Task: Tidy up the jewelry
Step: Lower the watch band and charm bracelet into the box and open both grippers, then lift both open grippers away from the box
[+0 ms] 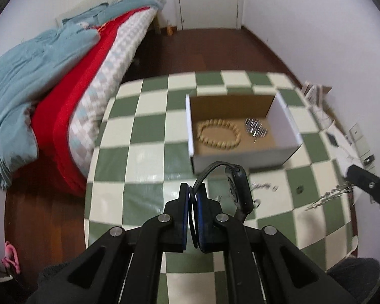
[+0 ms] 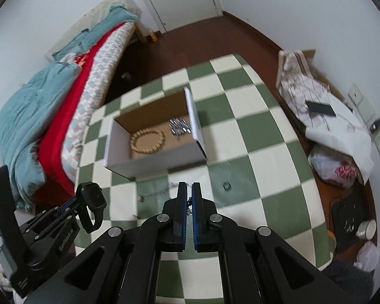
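Materials and finishes, tabletop

Tablecloth [image 1: 129,131] glossy, smooth, plastic-looking; box [image 1: 243,157] matt cardboard, brown inside; bracelet [image 1: 219,133] of matt wood-like beads; watch [image 2: 92,198] strap matt black, rubbery; chain [image 1: 329,196] shiny metal.

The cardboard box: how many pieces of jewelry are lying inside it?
2. A beaded bracelet lies on the box's floor toward the bed side; a silver piece lies beside it. Nothing else shows inside.

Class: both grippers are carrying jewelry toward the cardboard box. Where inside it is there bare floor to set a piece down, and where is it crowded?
Inside the cardboard box, the bead bracelet fills the left half and the silver chain pile sits right of centre. Bare floor remains along the back wall and in the front right corner. On the checkered tablecloth, the squares right of the box are free.
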Action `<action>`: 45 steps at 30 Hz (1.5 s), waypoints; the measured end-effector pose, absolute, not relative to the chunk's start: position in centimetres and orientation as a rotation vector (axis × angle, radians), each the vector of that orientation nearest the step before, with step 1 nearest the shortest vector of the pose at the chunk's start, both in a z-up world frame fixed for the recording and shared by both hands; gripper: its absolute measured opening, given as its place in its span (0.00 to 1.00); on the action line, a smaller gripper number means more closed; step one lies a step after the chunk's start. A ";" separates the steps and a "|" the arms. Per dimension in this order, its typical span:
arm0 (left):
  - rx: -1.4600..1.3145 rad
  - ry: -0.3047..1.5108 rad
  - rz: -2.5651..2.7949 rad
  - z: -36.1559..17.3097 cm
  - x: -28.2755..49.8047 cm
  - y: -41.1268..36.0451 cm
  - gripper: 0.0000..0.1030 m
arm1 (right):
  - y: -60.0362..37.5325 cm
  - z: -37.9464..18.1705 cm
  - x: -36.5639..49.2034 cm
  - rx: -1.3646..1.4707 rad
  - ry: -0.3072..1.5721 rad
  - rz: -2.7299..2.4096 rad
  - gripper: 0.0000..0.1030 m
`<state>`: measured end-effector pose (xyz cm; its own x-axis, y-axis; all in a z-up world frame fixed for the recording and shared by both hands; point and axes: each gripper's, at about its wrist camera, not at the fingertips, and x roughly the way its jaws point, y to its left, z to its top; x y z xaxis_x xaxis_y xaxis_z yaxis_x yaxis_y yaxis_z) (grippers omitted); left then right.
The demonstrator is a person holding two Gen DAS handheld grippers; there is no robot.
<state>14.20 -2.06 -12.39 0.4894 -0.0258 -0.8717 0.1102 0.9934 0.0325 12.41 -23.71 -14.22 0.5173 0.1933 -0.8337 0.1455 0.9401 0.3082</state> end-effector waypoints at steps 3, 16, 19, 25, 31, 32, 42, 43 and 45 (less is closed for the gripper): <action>0.070 1.038 -0.104 -10.9 15.5 -2.1 0.03 | -23.1 -12.1 13.5 0.346 0.999 0.056 0.03; 0.033 1.123 -0.183 -10.5 23.6 -2.3 0.04 | -21.1 -7.6 21.1 0.279 0.947 0.121 0.03; 0.042 1.181 -0.198 -12.4 25.0 -2.7 0.04 | -20.8 -9.1 23.1 0.280 0.997 0.127 0.03; 0.033 1.292 -0.209 -15.5 26.9 -3.1 0.12 | -20.6 -12.9 25.4 0.285 1.094 0.143 0.04; -0.020 1.290 -0.196 -15.2 27.9 -2.7 0.34 | -20.9 -15.9 27.0 0.299 1.199 0.151 0.05; -0.025 1.280 -0.193 -14.9 27.9 -2.5 0.45 | -20.9 -16.1 27.2 0.302 1.208 0.149 0.05; 0.071 1.182 -0.028 -13.4 27.4 -0.4 0.99 | -21.2 -17.2 27.2 0.190 1.269 0.044 0.77; 0.075 1.174 -0.016 -13.5 27.1 -0.2 0.99 | -21.0 -17.5 27.1 0.166 1.278 0.035 0.91; 0.077 1.162 0.000 -13.7 26.6 0.2 0.99 | -20.5 -17.9 26.8 0.117 1.290 0.015 0.96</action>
<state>26.56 0.15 -13.72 0.3976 0.0399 -0.9167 0.0404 0.9973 0.0609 26.79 -20.51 -17.88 0.2781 0.0765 -0.9575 0.0549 0.9939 0.0953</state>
